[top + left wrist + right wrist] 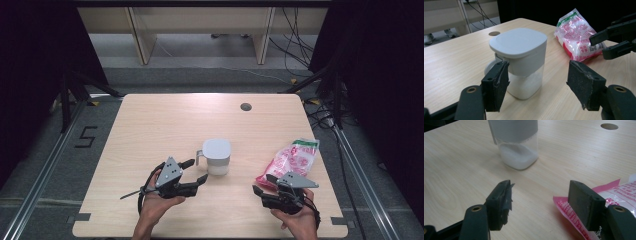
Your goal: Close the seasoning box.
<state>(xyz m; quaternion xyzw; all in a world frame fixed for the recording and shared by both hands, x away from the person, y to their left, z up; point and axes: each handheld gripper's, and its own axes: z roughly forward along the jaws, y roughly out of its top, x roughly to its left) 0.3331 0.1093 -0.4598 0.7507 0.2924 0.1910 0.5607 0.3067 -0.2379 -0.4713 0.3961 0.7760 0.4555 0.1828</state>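
A clear container (217,156) with a white lid and white powder in its lower part stands upright near the table's middle. My left gripper (197,170) is just left of it, open, with nothing between the pads. In the left gripper view the container (520,60) sits just beyond the jaws of that gripper (537,82), nearer the left pad. A pink and white bag (290,160) lies flat at the right. My right gripper (262,184) is open at the bag's near end. In the right gripper view that gripper (541,202) has bare table between its pads, and the bag (614,195) lies behind its right pad.
A round hole (245,106) sits in the wooden table (165,120) near the far edge. Beyond the table are pale desk legs (140,40) and cables on the floor. The other gripper (609,40) shows at the right of the left gripper view.
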